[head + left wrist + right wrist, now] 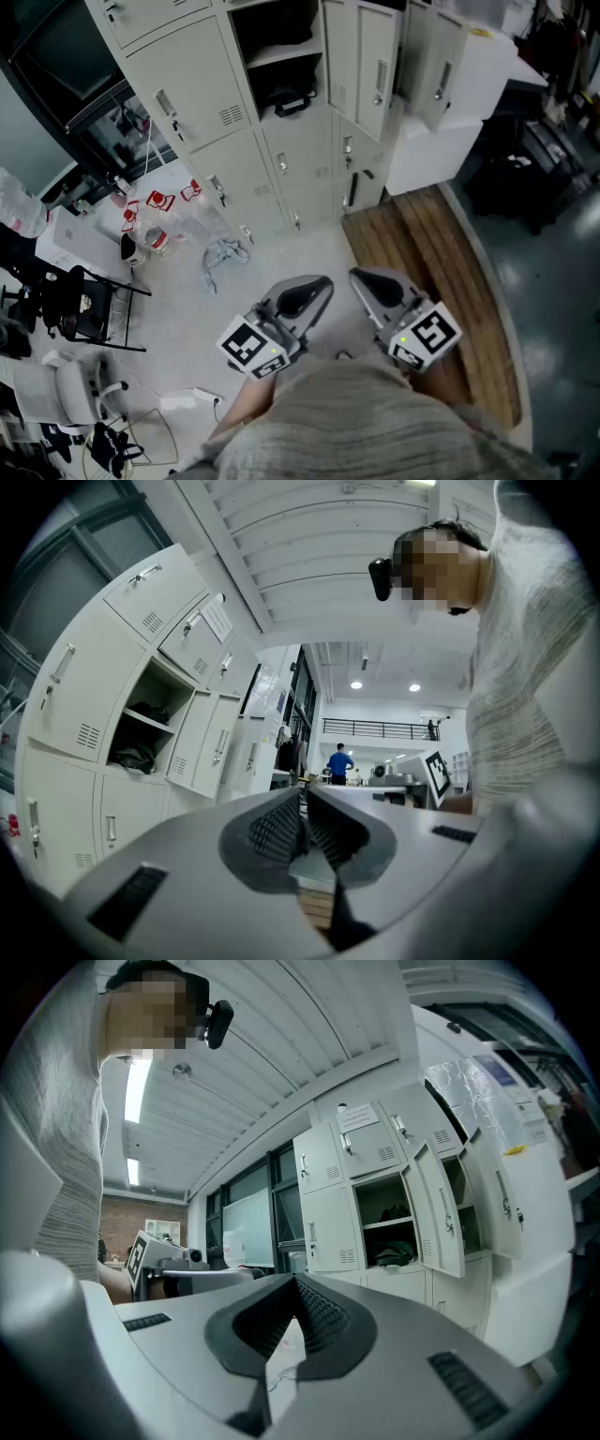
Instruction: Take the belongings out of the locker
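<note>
The person's gray sweater (356,422) is closest, at the bottom of the head view. Just past it are the 2 grippers, side by side and near each other. The left gripper (319,286) (305,794) is squeezed tight with nothing in it. The right gripper (293,1281) (361,278) is squeezed tight too, and it holds nothing. Both point level toward the lockers (239,164).

A bit further away, brown wooden boards (441,272) lie on the floor to the right. A blue cloth (223,253) lies on the floor to the left.

Far off stand the pale lockers. 1 locker is open, with its door (375,70) swung out to the right. A shelf (286,52) splits it in 2. A black bag (286,98) (136,754) (394,1252) sits under the shelf, well apart from both grippers. Another dark thing (150,710) (398,1211) lies on top of the shelf. I cannot tell what it is.
</note>
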A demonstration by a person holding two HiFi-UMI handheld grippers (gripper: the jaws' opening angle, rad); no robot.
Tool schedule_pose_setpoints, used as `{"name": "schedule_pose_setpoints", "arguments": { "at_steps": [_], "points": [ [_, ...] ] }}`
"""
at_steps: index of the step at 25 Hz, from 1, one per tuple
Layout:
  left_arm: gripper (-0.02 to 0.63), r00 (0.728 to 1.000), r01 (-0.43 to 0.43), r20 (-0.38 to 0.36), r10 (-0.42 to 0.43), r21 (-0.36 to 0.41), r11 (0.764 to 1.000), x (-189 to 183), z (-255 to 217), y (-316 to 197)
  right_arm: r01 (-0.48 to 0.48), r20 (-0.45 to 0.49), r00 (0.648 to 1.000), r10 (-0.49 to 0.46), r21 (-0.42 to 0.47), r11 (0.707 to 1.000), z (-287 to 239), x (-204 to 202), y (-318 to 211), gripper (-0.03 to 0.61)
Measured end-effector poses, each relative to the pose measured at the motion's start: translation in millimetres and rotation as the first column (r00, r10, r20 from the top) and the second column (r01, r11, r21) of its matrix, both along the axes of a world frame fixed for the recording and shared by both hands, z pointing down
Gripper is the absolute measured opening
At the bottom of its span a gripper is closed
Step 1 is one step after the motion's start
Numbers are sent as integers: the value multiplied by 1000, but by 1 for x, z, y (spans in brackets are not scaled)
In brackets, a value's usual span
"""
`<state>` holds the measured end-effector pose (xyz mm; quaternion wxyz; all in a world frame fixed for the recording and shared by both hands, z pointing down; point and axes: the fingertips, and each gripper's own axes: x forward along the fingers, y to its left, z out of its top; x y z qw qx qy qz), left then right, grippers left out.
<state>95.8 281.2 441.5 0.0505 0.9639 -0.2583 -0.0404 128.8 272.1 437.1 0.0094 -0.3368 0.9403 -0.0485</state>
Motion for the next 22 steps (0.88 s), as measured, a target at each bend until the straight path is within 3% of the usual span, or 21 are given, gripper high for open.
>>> {"name": "schedule_pose_setpoints", "arguments": {
  "at_steps": [22],
  "points": [
    [29, 1000, -19, 1, 19, -40, 999, 10, 9, -4, 33, -5, 999, -33, -9, 999, 7, 0, -5, 0]
  ]
}}
